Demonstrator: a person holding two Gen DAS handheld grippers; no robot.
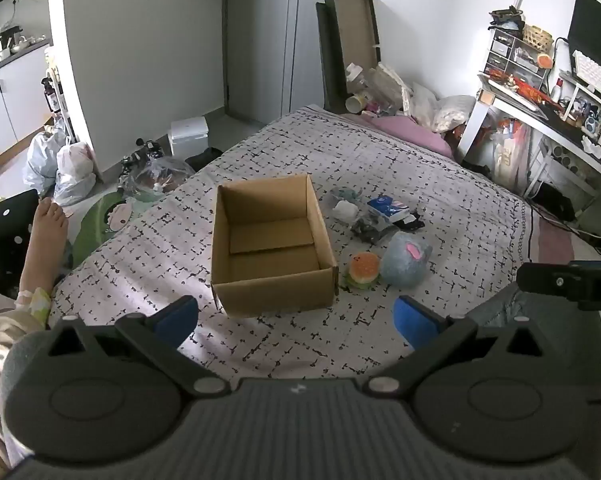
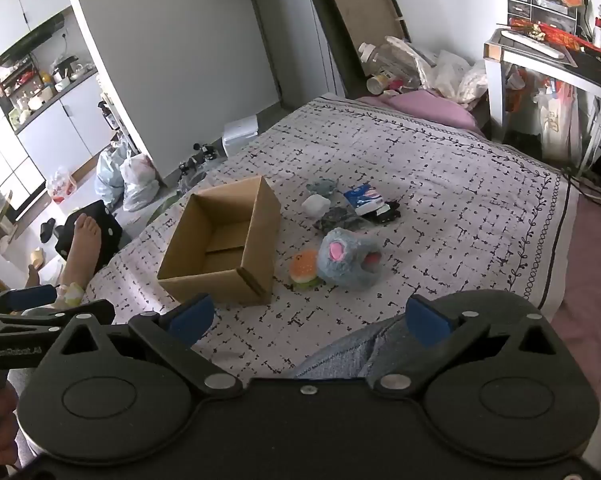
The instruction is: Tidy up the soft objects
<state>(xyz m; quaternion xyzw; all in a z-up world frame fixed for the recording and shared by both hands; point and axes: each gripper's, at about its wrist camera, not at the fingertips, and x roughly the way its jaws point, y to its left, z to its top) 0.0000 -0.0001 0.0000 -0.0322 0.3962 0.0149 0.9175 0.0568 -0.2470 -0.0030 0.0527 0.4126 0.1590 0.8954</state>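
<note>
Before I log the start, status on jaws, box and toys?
Both jaws open, empty. Cardboard box empty on bed. Burger toy, grey plush beside it. Path clear.

Ahead of the left claw (image 1: 296, 322) on the bed (image 1: 440, 184): box (image 1: 272, 284), burger toy (image 1: 363, 270) right of it, plush (image 1: 404, 260) further right.

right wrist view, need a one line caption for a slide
Open right gripper above a patterned bedspread, facing an empty cardboard box, burger toy and grey plush.
</note>
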